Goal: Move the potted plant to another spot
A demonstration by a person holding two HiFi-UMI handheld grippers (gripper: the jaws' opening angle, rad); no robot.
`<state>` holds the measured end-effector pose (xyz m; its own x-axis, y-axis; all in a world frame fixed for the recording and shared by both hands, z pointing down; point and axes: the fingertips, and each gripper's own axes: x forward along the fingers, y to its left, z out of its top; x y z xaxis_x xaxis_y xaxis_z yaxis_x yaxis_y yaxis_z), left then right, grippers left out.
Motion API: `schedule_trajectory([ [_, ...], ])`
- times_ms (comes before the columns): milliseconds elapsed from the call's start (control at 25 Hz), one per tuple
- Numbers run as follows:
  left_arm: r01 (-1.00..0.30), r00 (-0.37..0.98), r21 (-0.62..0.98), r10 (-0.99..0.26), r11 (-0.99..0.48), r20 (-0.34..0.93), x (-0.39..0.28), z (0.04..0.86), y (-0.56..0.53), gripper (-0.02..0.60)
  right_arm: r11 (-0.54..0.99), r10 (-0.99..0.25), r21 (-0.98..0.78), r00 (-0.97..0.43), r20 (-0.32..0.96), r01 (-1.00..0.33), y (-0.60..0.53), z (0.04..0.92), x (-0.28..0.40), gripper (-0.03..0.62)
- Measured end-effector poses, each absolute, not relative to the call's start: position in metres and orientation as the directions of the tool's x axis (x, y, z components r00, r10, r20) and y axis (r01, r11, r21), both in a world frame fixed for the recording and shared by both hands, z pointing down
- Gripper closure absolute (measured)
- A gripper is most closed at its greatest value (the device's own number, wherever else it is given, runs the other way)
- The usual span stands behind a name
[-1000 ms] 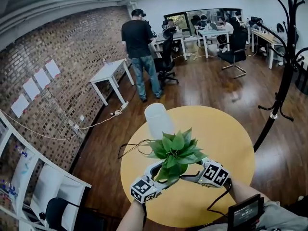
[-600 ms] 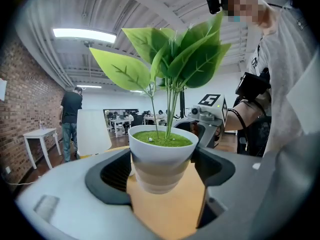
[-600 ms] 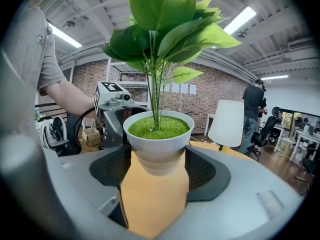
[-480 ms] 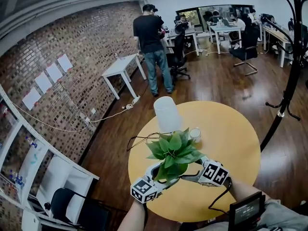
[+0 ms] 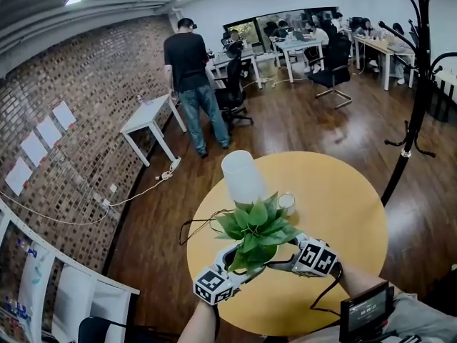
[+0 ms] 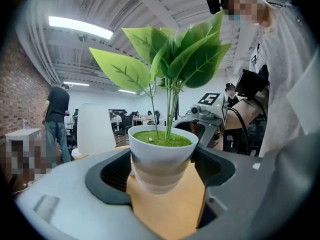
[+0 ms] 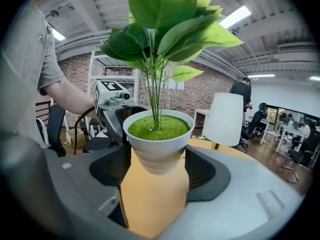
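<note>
Shifted: potted plant (image 5: 258,224) carried toward lamp (image 5: 241,177), above table's (image 5: 343,213) near edge.
Left gripper (image 5: 232,257): jaws wide, clamped on it.
Right gripper (image 5: 282,261): likewise, opposite side.
Axis: upright, between both.

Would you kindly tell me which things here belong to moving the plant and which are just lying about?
Part of the job:
- plant
- left gripper and right gripper, both clamped on its pot
- table

Just lying about:
- lamp, glass and cable, all on the table
- coat rack, beside the table
</note>
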<state>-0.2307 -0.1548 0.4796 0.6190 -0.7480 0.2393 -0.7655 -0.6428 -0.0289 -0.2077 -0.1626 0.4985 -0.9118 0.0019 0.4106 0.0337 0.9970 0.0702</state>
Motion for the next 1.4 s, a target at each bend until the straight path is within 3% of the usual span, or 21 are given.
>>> schedule_trajectory([
  [320,-0.656,0.731,-0.001,-0.636,-0.754,0.248,-0.306,0.492,-0.147,0.181,0.991,-0.133,0.048,-0.891,0.434,-0.125,-0.151,0.511,-0.282,0.247],
  [600,-0.616,0.767,0.025,-0.592,-0.787,0.248,-0.326,0.515,-0.151,0.183,0.983,-0.178,0.036,-0.864,0.471,-0.183,-0.152,0.531,-0.299,0.247],
  [1400,-0.577,0.790,0.139,-0.506,-0.805,0.347,-0.338,0.637,-0.185,0.183,0.972,-0.162,-0.046,-0.801,0.577,-0.230,-0.183,0.647,-0.311,0.247],
])
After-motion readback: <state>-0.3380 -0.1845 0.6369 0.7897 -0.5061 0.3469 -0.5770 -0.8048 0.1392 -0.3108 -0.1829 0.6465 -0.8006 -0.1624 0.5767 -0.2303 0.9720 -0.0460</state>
